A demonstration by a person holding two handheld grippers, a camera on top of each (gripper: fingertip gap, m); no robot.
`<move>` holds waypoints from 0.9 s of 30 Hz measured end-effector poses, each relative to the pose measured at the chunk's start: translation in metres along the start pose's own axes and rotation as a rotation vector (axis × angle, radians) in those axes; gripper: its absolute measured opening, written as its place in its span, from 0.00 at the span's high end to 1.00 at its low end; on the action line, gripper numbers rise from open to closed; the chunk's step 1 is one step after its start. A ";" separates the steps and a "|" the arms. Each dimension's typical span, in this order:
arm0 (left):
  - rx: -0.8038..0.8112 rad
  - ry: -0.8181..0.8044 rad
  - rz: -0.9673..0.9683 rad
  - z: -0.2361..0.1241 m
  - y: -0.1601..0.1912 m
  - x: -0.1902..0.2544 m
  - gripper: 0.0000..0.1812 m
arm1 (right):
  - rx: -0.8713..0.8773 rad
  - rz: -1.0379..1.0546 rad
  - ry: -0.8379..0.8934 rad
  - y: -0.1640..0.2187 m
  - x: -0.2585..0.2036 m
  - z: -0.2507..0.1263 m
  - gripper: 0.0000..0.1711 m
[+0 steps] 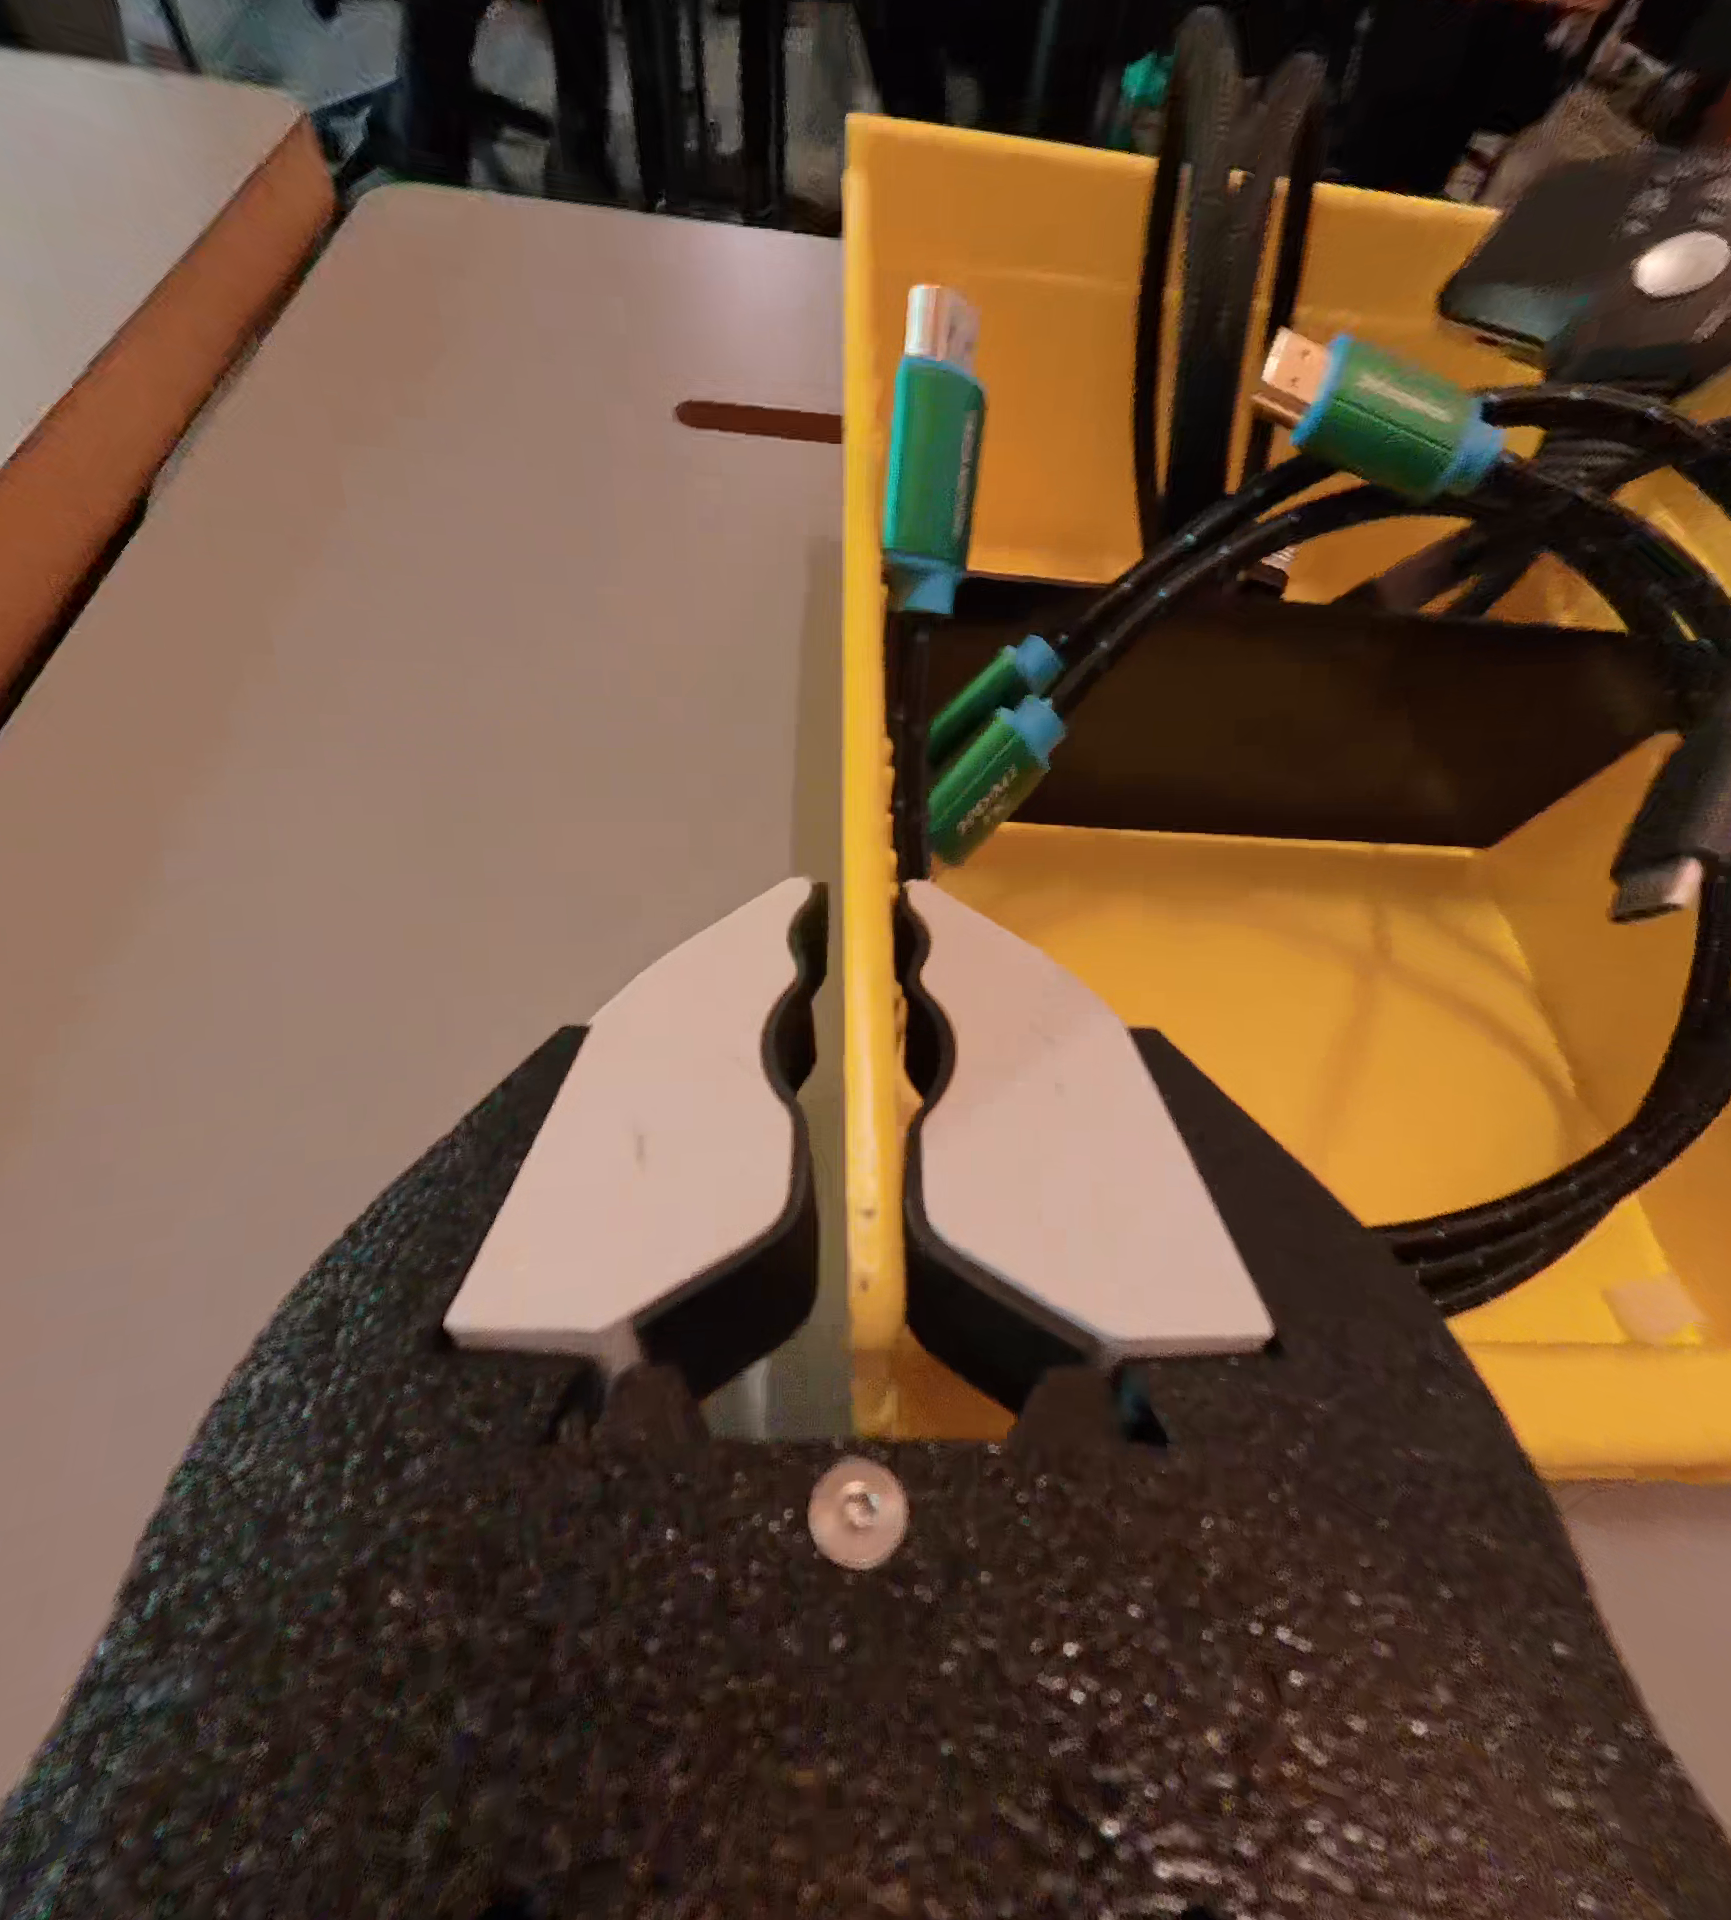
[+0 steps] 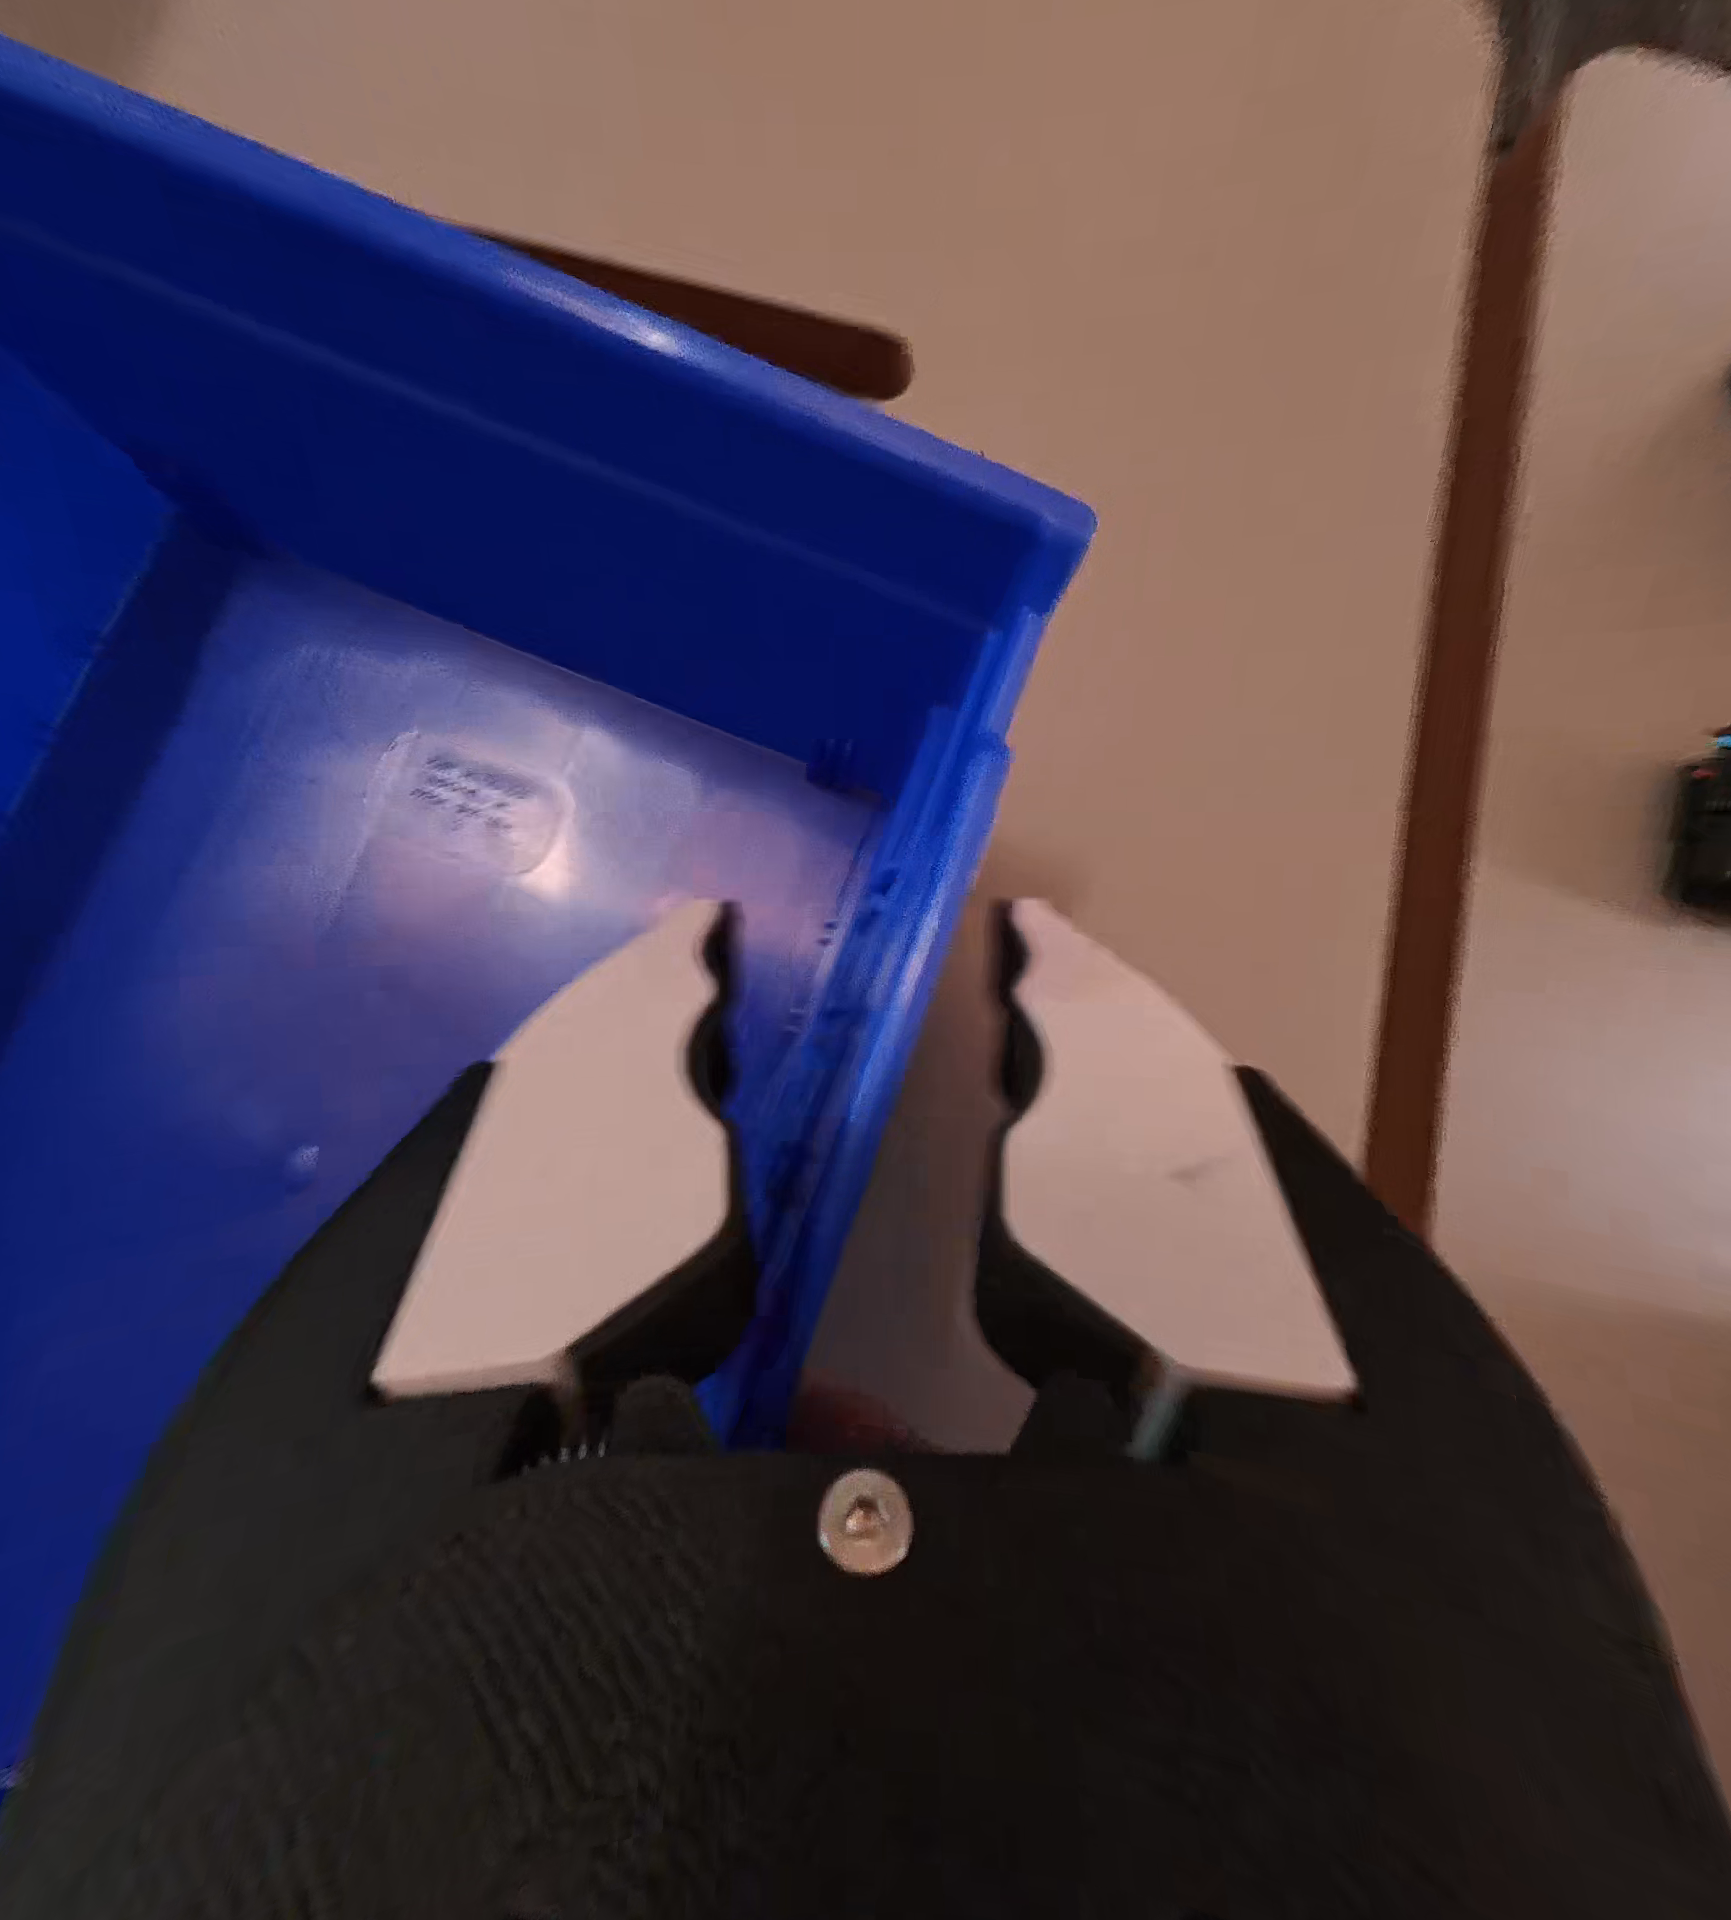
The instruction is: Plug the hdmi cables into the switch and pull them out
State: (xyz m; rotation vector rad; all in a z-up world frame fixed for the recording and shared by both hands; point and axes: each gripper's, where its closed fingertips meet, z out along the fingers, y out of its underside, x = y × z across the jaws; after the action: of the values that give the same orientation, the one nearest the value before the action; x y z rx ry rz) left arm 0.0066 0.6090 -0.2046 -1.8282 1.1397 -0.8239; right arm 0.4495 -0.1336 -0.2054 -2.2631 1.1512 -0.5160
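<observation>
My left gripper (image 1: 863,904) has its fingers squeezed on the side wall of the yellow bin (image 1: 866,727). The hdmi cables (image 1: 1526,582) and black switch (image 1: 1650,270) lie inside it. My right gripper (image 2: 861,920) sits open around the blue bin (image 2: 528,499) wall. The cables look bendy and light, so I would pinch a hard green plug (image 1: 934,457)

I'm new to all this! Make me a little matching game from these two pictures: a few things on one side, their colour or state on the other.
Things:
1. left claw
2. right claw
3. HDMI cables
4. switch

States:
A. black, with a round silver button
B. astride a blue bin's wall, jaws apart
C. closed on a yellow bin's wall
D. green plugs, lying in the yellow bin

Pairs: 1-C, 2-B, 3-D, 4-A
</observation>
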 end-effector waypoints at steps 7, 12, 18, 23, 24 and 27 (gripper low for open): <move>0.094 0.015 0.057 -0.036 -0.040 0.016 0.70 | 0.244 -0.144 0.135 -0.019 0.002 -0.090 0.49; 0.052 0.233 0.186 -0.053 -0.071 0.076 0.71 | 0.498 -0.139 -0.198 -0.026 -0.087 -0.161 0.48; -0.117 0.435 0.458 -0.025 -0.097 0.167 0.71 | 0.646 -0.215 -0.505 -0.002 -0.217 -0.185 0.52; -0.376 0.460 0.570 0.038 -0.102 0.182 0.70 | 0.677 -0.304 -0.603 0.017 -0.277 -0.190 0.52; -0.436 0.466 0.575 0.048 -0.098 0.180 0.70 | 0.685 -0.308 -0.625 0.021 -0.283 -0.192 0.52; -0.583 0.491 0.564 0.071 -0.087 0.177 0.74 | 0.662 -0.342 -0.672 0.034 -0.290 -0.194 0.53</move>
State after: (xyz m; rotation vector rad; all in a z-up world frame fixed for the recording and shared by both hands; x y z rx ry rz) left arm 0.1671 0.4904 -0.1412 -1.6150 2.2718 -0.6502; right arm 0.1584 0.0320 -0.1017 -1.8052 0.2049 -0.1787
